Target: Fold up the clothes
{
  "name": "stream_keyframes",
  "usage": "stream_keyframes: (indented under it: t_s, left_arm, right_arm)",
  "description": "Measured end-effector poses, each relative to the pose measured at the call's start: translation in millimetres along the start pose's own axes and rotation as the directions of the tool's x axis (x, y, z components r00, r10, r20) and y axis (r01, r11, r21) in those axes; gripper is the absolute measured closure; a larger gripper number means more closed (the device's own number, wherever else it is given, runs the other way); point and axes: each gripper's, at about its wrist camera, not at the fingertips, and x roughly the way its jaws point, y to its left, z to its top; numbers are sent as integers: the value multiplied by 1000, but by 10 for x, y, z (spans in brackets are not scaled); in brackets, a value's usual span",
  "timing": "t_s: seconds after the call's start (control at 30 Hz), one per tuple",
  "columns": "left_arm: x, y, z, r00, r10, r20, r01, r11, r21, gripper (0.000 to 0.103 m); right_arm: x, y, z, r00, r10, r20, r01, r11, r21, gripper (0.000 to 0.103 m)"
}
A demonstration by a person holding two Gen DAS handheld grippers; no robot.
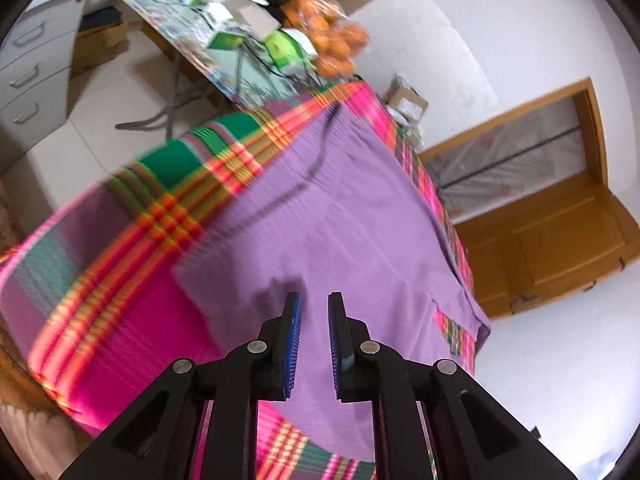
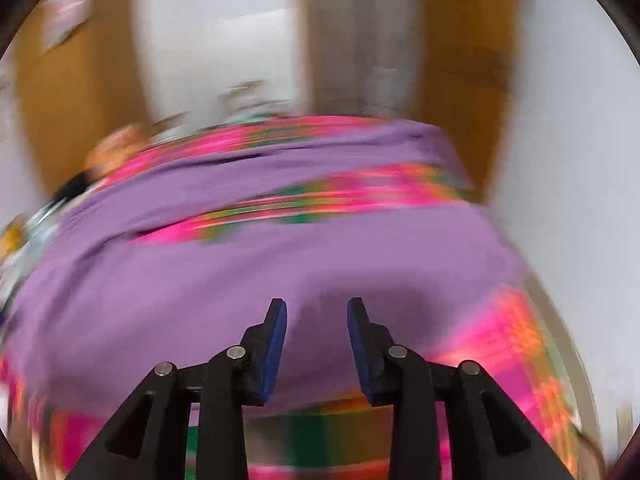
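Though blur smears the purple garment [image 2: 280, 272], both tools gape.

walls [image 1: 500, 20] white; floor [image 1: 132, 68] pale tile; wooden door [image 1: 560, 232]; grey drawers [image 1: 36, 76]; cluttered side table [image 1: 224, 68]

The left gripper [image 1: 315, 300] has matte black angular linkage arms joined by round silver pins, with flat fingers faced in ribbed blue pads [image 1: 292, 344]. The right gripper [image 2: 317, 306] shares the build: black arms, silver pins, blue pads [image 2: 275, 350].
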Motion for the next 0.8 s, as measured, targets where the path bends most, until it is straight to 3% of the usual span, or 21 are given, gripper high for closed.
stream_keyframes:
  t_s: [0.13,0.5,0.63,0.8]
  left_arm:
    - [181,-169,-83,999,16,-30,-15,999,43,91]
    - [645,-455,-231,988,76,-138,-59,990,127,91]
    - [749,-475,-281,983,92,-156,-73,989,125,91]
    - [761,-501,-296,983,94,-156,-74,989,126,91]
  right_arm:
    - [108,-721,46,995,-99,-11,99,970,221,61]
    - [585,-1076,243,984,-149,-97,169,953,253,60]
    - [658,-1091,283,987,-131,-91,150,958,243,96]
    - [475,-1142,259,991,-132,-21,134,963,233,97]
